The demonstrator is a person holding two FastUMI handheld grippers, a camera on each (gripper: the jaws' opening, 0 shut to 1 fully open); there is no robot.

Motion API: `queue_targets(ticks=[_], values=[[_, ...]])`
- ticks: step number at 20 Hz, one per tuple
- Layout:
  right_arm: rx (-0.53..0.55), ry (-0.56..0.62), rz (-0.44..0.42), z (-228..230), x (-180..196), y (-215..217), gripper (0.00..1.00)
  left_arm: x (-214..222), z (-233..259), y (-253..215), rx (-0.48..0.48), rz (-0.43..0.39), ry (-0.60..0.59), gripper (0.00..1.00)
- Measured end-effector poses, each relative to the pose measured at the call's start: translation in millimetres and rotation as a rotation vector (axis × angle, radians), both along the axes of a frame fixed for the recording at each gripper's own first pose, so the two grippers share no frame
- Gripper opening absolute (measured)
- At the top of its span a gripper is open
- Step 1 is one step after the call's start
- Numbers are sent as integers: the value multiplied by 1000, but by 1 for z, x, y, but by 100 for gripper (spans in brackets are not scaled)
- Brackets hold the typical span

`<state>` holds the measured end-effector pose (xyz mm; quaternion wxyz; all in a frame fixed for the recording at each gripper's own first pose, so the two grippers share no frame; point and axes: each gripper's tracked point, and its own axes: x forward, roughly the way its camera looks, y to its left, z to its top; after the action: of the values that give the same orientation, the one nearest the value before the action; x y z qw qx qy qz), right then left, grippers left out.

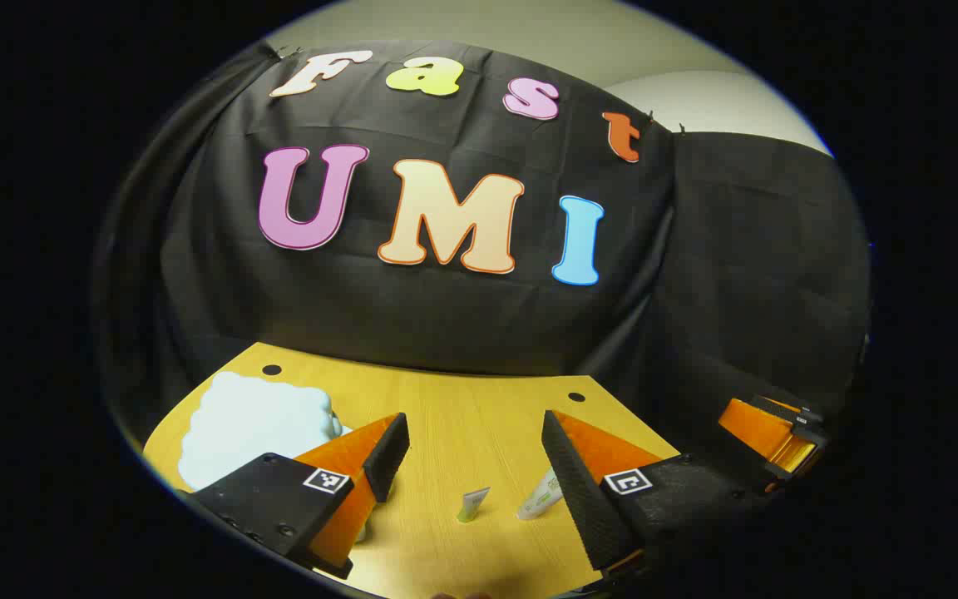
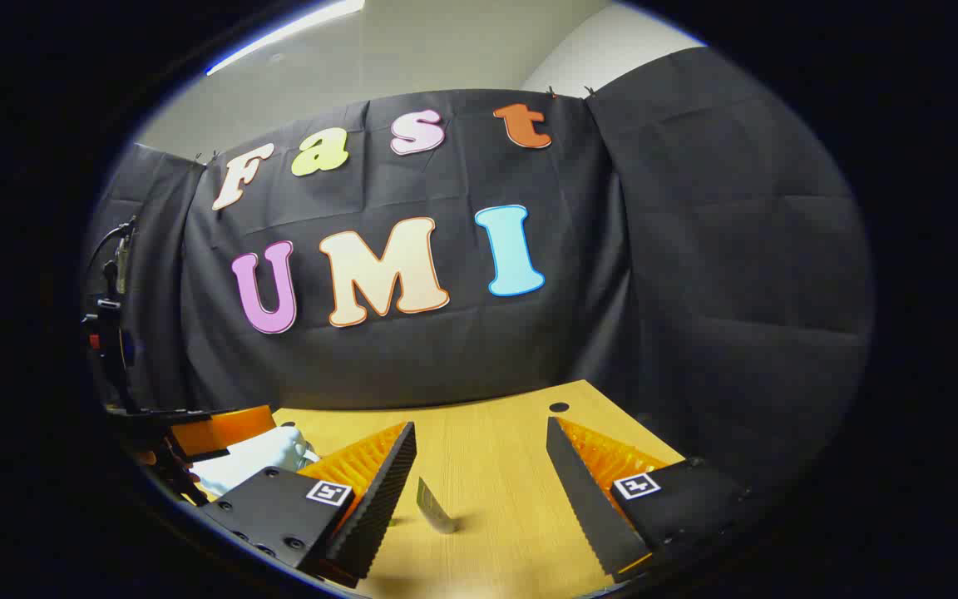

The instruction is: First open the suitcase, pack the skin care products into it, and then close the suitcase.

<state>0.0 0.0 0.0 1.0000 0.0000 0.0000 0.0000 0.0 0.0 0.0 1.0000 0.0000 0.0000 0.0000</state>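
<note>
both claws, left claw [image 1: 475, 449] and right claw [image 2: 479, 457], hang spread apart over the yellow counter [image 1: 462, 408]. two skin care tubes [image 1: 472, 504] lie between the left fingers; pale suitcase [image 1: 250, 424] at nine o'clock.

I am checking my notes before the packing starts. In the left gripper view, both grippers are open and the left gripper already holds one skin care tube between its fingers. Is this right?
Not quite. In the left gripper view, the left gripper is open but holds nothing: the two skin care tubes lie on the wooden table between its spread fingers, untouched. The right gripper is open too, as its own view shows.
</note>
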Motion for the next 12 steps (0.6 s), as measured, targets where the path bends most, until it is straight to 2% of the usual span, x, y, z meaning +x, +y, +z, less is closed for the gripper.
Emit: queue_targets(ticks=[2,4,12], values=[[4,7,11,-4,-1,4,95,-1,-8,5,-13,18,26,95],[7,17,27,-8,0,8,98,-1,-16,9,-32,27,53,95],[14,43,55,-19,6,17,98,23,-46,54,-61,96,205,95]])
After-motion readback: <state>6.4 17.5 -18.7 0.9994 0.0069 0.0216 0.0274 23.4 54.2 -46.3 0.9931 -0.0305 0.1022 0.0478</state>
